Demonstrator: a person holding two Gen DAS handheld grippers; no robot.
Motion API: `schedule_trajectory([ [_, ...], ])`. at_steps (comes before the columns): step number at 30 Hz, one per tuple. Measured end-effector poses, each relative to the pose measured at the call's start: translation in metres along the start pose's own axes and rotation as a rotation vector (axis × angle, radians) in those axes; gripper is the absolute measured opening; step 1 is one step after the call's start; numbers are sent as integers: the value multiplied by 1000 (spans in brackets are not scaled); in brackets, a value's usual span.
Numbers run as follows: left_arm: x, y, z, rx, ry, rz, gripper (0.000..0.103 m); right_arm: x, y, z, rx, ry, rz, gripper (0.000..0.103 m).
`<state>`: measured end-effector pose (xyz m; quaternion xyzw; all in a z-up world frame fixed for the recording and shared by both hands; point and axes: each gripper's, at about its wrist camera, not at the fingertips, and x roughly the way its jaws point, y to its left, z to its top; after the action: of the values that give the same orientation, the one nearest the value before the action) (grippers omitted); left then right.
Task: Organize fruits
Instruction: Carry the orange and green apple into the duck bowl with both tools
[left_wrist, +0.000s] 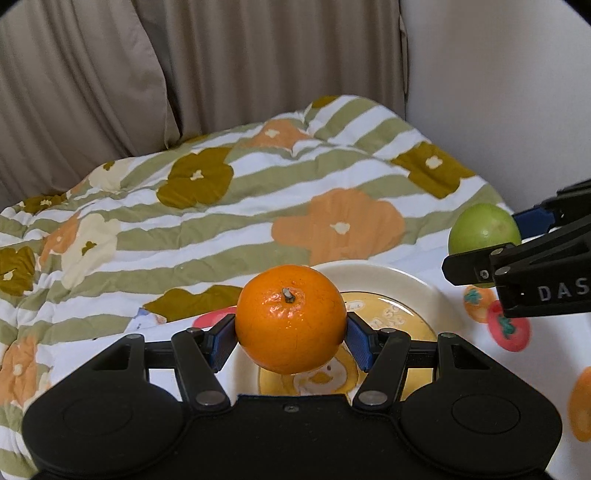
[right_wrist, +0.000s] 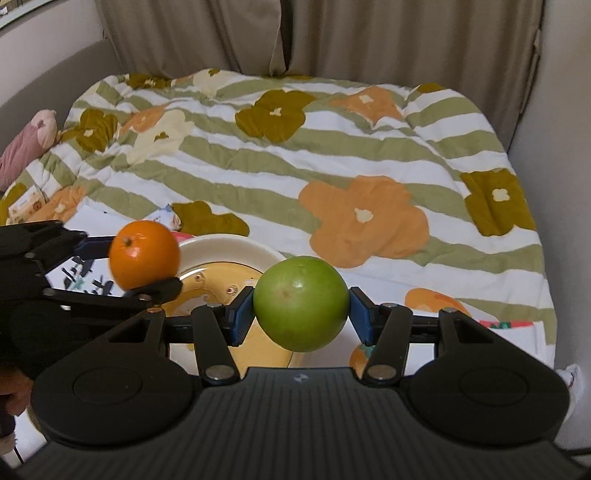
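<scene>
My left gripper (left_wrist: 291, 341) is shut on an orange (left_wrist: 291, 318), its blue pads pressing both sides. The fruit hangs over the near left part of a cream plate (left_wrist: 373, 275) with a yellow centre. In the right wrist view that same orange (right_wrist: 144, 254) shows at the left, above the plate's (right_wrist: 236, 247) left rim. My right gripper (right_wrist: 301, 314) is shut on a green apple (right_wrist: 301, 302), held just above the plate's right side. From the left wrist view the green apple (left_wrist: 484, 229) appears at the right edge, clamped in the right gripper (left_wrist: 491, 243).
A striped quilt (left_wrist: 221, 221) with big flower prints covers the bed behind the plate. A white fruit-print cloth (left_wrist: 535, 350) lies under the plate. Beige curtains (right_wrist: 369, 37) hang at the back. A pink soft toy (right_wrist: 26, 144) rests at the far left.
</scene>
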<state>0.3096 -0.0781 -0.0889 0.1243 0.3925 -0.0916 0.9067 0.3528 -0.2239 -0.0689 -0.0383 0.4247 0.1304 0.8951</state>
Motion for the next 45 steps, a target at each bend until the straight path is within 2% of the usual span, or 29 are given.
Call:
schedule_trajectory([
  [6, 35, -12, -2, 23, 45, 8, 66, 25, -8, 1, -23, 21, 17, 69],
  [15, 51, -17, 0, 32, 68, 14, 69, 36, -12, 4, -40, 28, 45, 69],
  [17, 44, -16, 0, 42, 43, 13, 88, 36, -12, 5, -42, 26, 50, 69],
  [19, 36, -14, -2, 45, 27, 14, 93, 35, -12, 5, -45, 22, 58, 69],
  [24, 18, -7, -11, 11, 39, -3, 93, 37, -6, 4, -87, 24, 90, 69],
  [33, -5, 7, -33, -47, 52, 32, 93, 52, 21, -3, -211, 2, 136, 69],
  [39, -15, 18, -39, -80, 54, 53, 93, 64, 37, -14, -322, -29, 135, 69],
  [43, -17, 23, -44, -96, 57, 62, 93, 71, 40, -18, -351, -25, 129, 69],
  [44, -18, 24, -45, -97, 57, 64, 93, 71, 40, -19, -351, -33, 131, 70],
  [45, -18, 24, -45, -98, 58, 66, 93, 69, 40, -20, -352, -58, 128, 79],
])
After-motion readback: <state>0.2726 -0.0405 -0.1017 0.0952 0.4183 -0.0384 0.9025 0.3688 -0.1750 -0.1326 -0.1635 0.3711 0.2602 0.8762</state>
